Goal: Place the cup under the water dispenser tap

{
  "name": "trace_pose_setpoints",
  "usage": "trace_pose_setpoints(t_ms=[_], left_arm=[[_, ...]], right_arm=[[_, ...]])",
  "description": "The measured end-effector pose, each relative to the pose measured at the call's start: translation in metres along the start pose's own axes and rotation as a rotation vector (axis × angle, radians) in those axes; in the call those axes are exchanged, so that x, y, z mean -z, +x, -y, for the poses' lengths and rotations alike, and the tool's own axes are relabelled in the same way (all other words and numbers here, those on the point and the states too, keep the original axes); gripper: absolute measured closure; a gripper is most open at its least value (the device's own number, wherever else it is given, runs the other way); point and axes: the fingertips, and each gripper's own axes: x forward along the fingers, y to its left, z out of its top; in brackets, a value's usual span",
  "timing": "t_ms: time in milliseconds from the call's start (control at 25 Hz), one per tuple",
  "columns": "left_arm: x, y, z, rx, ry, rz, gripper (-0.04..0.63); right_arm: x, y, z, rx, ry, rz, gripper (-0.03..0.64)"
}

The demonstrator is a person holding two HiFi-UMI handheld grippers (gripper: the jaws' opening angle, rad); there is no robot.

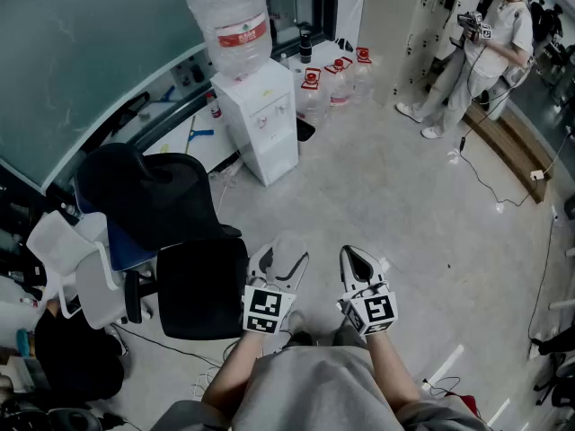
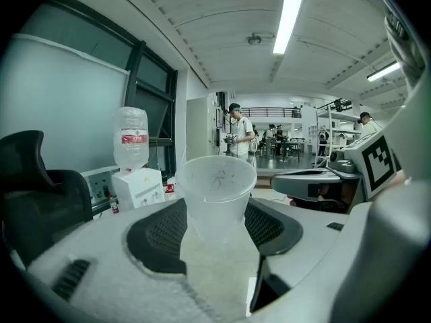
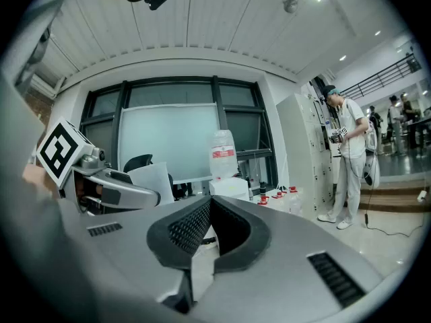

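Observation:
A clear plastic cup [image 2: 216,184] stands upright between the black pads of my left gripper [image 2: 217,214], which is shut on it. In the head view the left gripper [image 1: 284,260] and its cup [image 1: 289,246] hover low over the floor, just in front of the person. My right gripper [image 1: 360,264] is beside it, shut with nothing in it; its pads meet at the tip [image 3: 210,204]. The white water dispenser [image 1: 261,119] with a big bottle [image 1: 231,23] on top stands far ahead by the glass wall. It also shows in both gripper views [image 2: 138,184] [image 3: 228,186]. Its taps are too small to make out.
A black office chair [image 1: 151,197] and a black stool seat [image 1: 202,287] stand at the left, between me and the dispenser's left side. Spare water bottles [image 1: 331,83] sit right of the dispenser. A person [image 1: 478,54] stands at the far right, with a cable [image 1: 492,185] across the floor.

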Motion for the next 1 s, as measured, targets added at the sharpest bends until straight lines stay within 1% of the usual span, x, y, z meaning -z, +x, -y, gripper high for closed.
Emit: trace_pose_setpoints(t_ms=[160, 280, 520, 760, 1000], left_arm=[[-0.002, -0.006, -0.019, -0.01, 0.008, 0.014, 0.321], [-0.002, -0.01, -0.015, -0.001, 0.014, 0.018, 0.321], [-0.006, -0.006, -0.004, 0.018, 0.025, 0.018, 0.321], [-0.005, 0.014, 0.011, 0.029, 0.022, 0.004, 0.321], [-0.01, 0.041, 0.033, 0.026, 0.024, -0.001, 0.321]], right_arm=[[-0.006, 0.016, -0.02, -0.018, -0.021, 0.02, 0.606], [-0.003, 0.014, -0.026, -0.018, -0.031, 0.013, 0.606], [-0.005, 0.009, -0.018, 0.007, -0.012, 0.034, 0.604], [-0.004, 0.001, 0.005, 0.013, -0.008, 0.034, 0.604], [0.004, -0.014, 0.041, 0.031, 0.012, 0.024, 0.604]])
